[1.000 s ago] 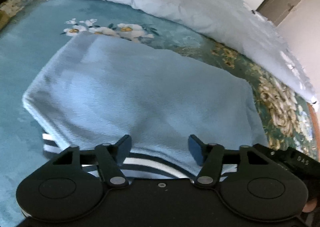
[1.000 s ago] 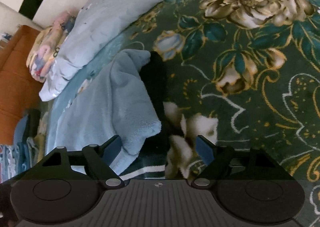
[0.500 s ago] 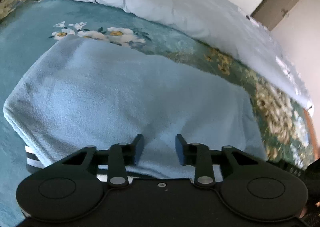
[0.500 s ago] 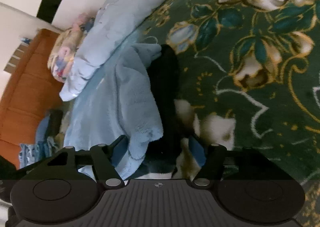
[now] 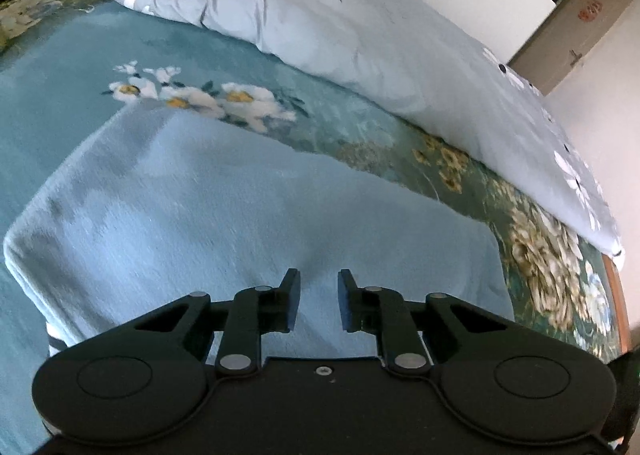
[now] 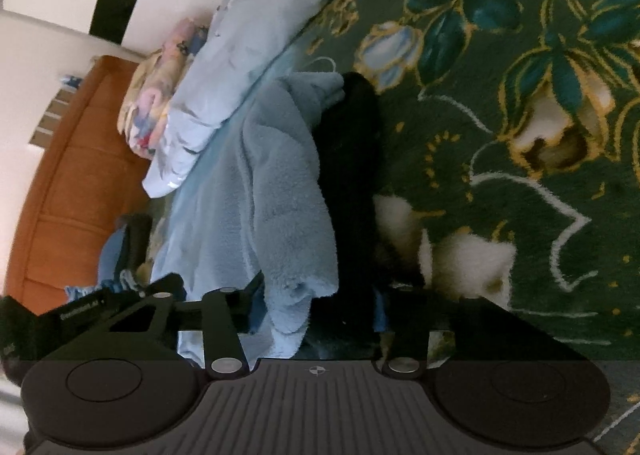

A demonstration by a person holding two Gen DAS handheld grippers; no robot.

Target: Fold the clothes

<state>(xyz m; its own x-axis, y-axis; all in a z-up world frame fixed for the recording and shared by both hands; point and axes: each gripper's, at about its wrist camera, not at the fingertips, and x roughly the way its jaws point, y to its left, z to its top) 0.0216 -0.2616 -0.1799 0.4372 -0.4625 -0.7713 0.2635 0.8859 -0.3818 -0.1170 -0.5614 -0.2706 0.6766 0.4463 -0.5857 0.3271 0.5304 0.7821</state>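
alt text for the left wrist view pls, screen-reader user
The left tongs, whose jaws have just been closing, stand narrowly apart over the near edge of a light blue fleece garment lying flat on a teal floral bedspread. A pale blue duvet is bunched along the far side.

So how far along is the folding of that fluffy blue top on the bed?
Partly done: the blue fleece garment already lies doubled over, flat on the floral bedspread. In hand: the left hand-held gripper and right hand-held gripper have just been closing on its near edge, fabric between the jaws. Left: at least one more fold, probably.
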